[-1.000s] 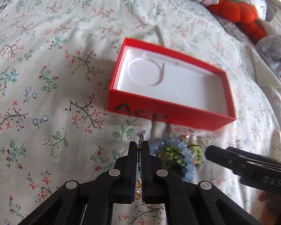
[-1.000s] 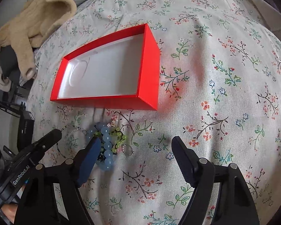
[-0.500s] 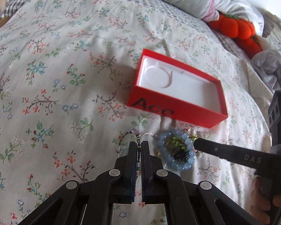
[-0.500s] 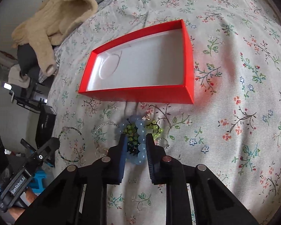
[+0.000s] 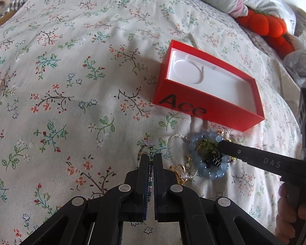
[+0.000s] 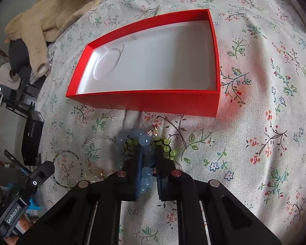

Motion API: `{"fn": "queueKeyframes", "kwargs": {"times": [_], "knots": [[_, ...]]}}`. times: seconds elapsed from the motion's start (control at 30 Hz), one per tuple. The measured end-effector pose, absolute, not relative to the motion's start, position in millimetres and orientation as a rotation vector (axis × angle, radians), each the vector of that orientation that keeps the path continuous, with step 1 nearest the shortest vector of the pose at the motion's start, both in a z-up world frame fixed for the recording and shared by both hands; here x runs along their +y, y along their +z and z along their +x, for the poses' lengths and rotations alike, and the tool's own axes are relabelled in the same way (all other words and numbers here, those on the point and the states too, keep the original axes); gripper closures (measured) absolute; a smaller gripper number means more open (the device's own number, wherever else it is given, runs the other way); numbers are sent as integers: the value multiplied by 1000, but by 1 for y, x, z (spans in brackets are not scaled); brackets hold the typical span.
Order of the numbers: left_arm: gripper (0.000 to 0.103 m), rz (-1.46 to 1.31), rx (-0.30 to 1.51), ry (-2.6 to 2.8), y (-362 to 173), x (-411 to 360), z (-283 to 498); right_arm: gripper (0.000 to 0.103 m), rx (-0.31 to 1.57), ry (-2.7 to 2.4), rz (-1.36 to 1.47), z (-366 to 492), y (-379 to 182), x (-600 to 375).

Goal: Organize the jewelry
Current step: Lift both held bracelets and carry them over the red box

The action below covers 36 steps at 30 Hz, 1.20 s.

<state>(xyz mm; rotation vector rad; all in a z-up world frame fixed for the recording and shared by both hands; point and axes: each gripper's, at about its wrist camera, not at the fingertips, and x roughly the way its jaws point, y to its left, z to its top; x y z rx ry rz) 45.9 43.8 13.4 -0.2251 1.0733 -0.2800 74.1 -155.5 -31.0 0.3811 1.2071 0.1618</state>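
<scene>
Right tool point(image 6: 148, 164), jaws just closing, clamps the pale-blue round-bead bracelet point(image 6: 144, 153); open red cardboard box point(image 6: 144, 102) lies at twelve o'clock.

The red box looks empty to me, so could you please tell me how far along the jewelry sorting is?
Nothing is stored yet: the red box shows only its white liner. In hand: the right gripper, whose jaws have just been closing, pinches the blue bead bracelet; the left gripper is shut on a thin beaded strand. Left on the bedspread: the green bead bracelet, clear strand and gold ring.
</scene>
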Motion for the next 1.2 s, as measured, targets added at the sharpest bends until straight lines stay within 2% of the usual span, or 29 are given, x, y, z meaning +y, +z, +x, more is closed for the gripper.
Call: {"fn": "queueKeyframes", "kwargs": {"times": [0.47,0.77,0.97,1.2], "knots": [[103,-192,1005,-341,61,25,53,91,1078,171,354,47,49,-149],[103,-203,971,-446,90,-7,76,91,995,108,436,50,95,-172],[103,-235,964,-505,87,-25,99,91,926,95,422,63,121,-177],[103,-364,981,-547,61,-26,135,91,943,69,419,82,108,-184]]}}
